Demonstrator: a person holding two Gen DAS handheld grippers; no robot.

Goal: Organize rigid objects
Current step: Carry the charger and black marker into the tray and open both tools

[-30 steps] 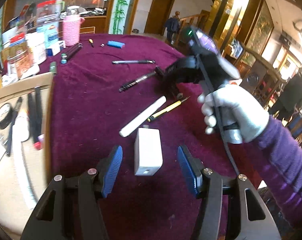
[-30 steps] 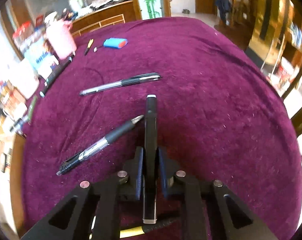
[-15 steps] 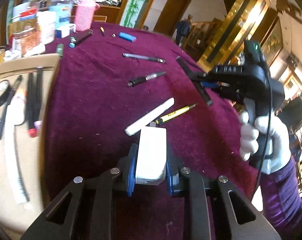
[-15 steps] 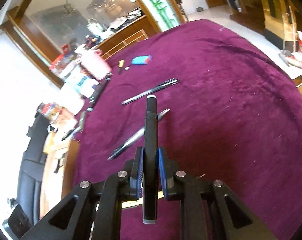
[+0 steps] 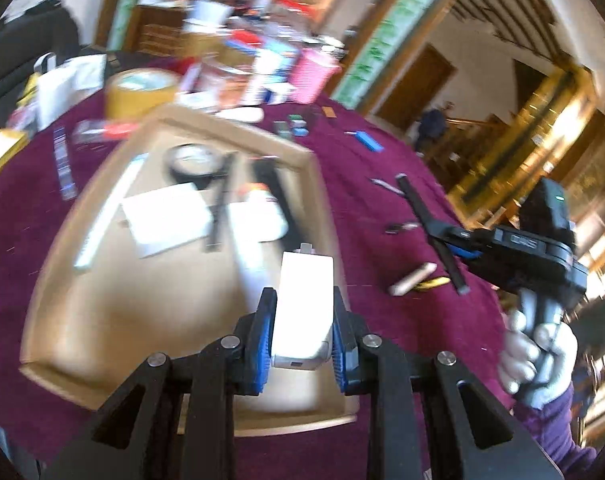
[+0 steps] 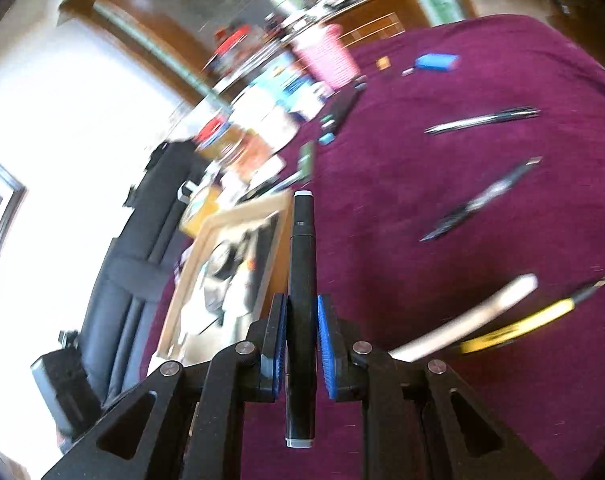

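My left gripper [image 5: 302, 334] is shut on a white charger block [image 5: 304, 304] and holds it above the right part of a wooden tray [image 5: 102, 312]. The tray holds a white card [image 5: 166, 222], a black tape roll [image 5: 192, 162], pens and a white stick. My right gripper [image 6: 300, 334] is shut on a black marker [image 6: 301, 280] and holds it above the purple tablecloth [image 6: 482, 400], pointing toward the tray [image 6: 206, 248]. It also shows in the left wrist view [image 5: 458, 246], to the right of the tray.
On the cloth lie a white stick [image 6: 470, 320], a yellow pen [image 6: 530, 320], two dark pens [image 6: 482, 200] and a blue box [image 6: 436, 61]. Bottles, boxes, a pink cup [image 5: 312, 74] and a yellow tape roll [image 5: 140, 92] crowd the table's far side. A black chair [image 6: 122, 264] stands beyond.
My left gripper closed on the white charger block, lifted it and swung left over the tray. My right gripper, still holding the black marker, turned left toward the tray.
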